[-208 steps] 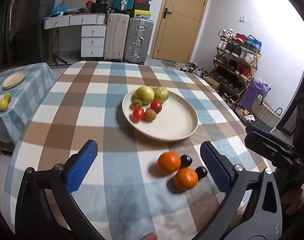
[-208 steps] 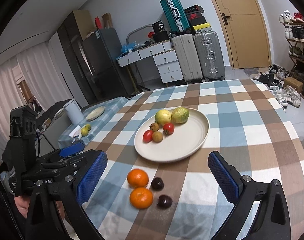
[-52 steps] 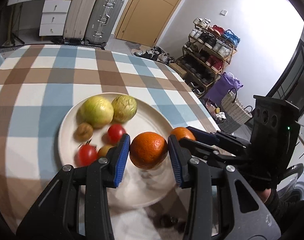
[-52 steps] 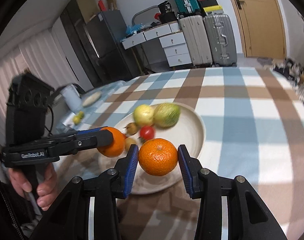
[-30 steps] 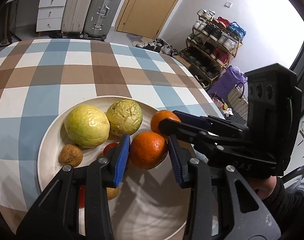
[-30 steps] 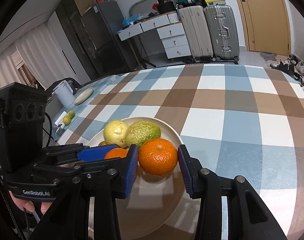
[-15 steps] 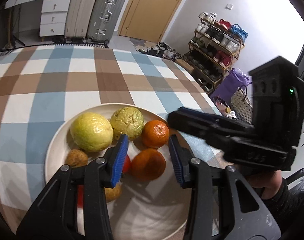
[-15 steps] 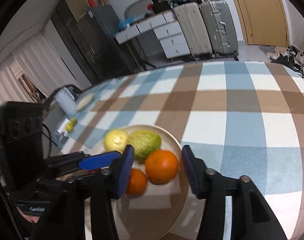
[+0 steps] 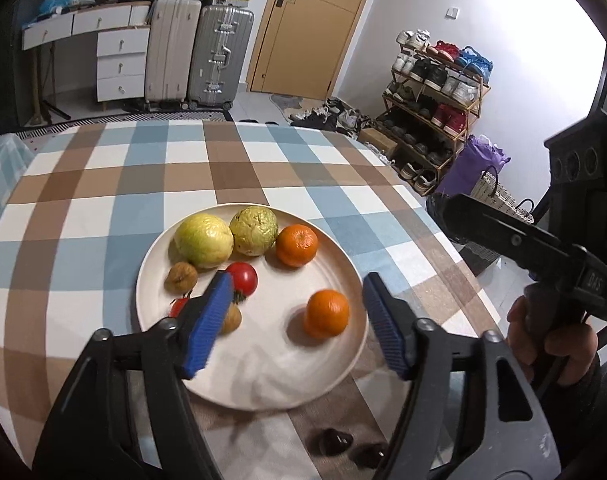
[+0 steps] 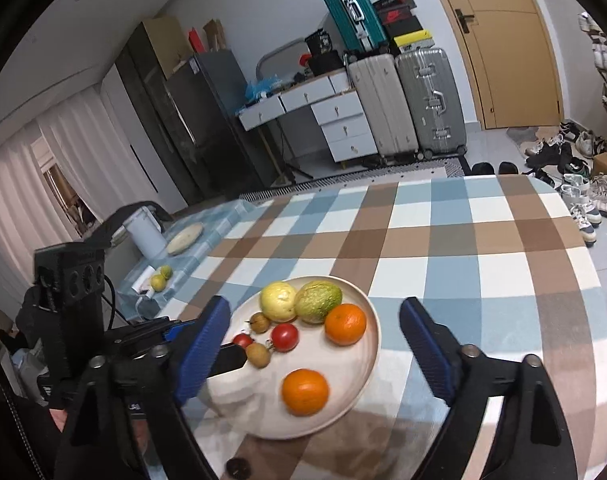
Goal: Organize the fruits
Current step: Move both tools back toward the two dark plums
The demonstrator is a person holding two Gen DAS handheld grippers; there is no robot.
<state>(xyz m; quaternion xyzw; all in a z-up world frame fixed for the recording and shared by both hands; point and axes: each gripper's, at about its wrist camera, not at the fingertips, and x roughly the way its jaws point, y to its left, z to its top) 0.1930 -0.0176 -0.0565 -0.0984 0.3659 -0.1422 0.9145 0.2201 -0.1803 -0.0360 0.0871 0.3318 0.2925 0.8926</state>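
A cream plate (image 9: 263, 364) on the checked tablecloth holds two oranges. One orange (image 9: 296, 245) rests beside a green fruit (image 9: 254, 231) and a yellow fruit (image 9: 203, 241); the other orange (image 9: 326, 313) lies alone nearer me. Tomatoes (image 9: 242, 278) and small brown fruits (image 9: 180, 277) fill the plate's left side. My left gripper (image 9: 296, 277) hovers above the near half of the plate, its jaws opening and touching nothing. My right gripper (image 10: 314, 304) hangs over the plate (image 10: 343, 404) too, jaws opening wide and holding nothing. Two dark fruits (image 9: 335, 442) lie on the cloth in front of the plate.
A hand (image 9: 551, 332) grips the right tool at the table's right edge. A low side table with a kettle (image 10: 145, 236), a small plate and two yellow fruits (image 10: 158, 281) stands left. Suitcases, drawers, a door and a shoe rack (image 9: 435, 92) lie beyond.
Both grippers have let their oranges go onto the plate, opened, and pulled back and upward. The oranges now lie free on the plate.
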